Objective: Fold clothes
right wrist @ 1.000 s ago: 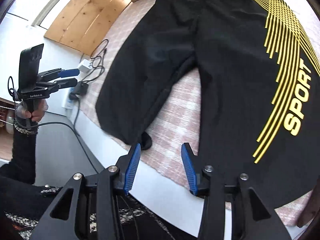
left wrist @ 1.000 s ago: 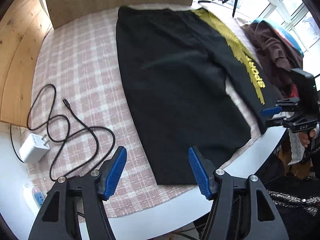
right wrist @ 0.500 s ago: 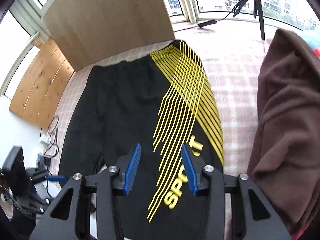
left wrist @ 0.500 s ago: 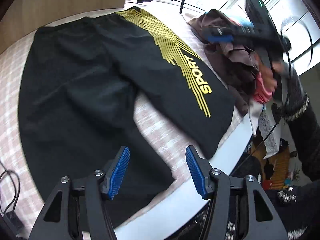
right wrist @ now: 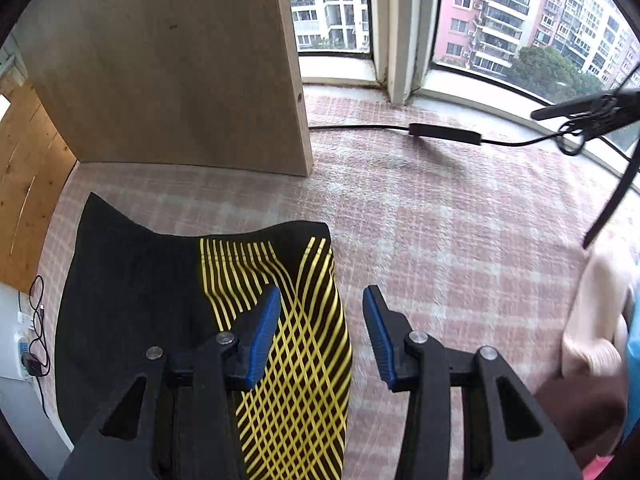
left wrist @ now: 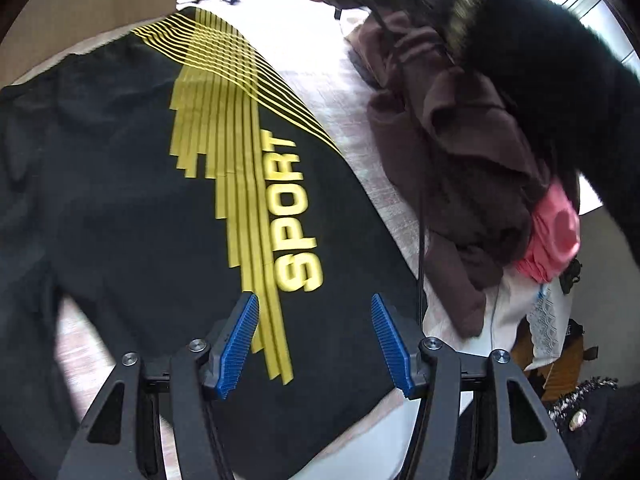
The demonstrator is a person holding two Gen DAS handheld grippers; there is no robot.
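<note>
Both tools, left (left wrist: 315, 340) and right (right wrist: 320, 336), are angled steeply down, gaping, nothing gripped; they've been swung rightward over the shorts (left wrist: 132, 200).

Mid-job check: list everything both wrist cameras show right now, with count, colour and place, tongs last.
shorts: one, black with yellow stripes and SPORT print, laid flat on the cloth.
checked cloth: one, pink and white, covering the table.
clothes heap: one pile, brown with a pink piece, right of the shorts.
cream garment: one, at the right edge of the right wrist view.
wooden board: one, light wood, upright behind the shorts.
inline cable: one, black, along the window sill.
charger and cord: one, white with a black cord, far left.
left tongs: blue pads, open over the shorts' hem.
right tongs: blue pads, open over the waistband side.
</note>
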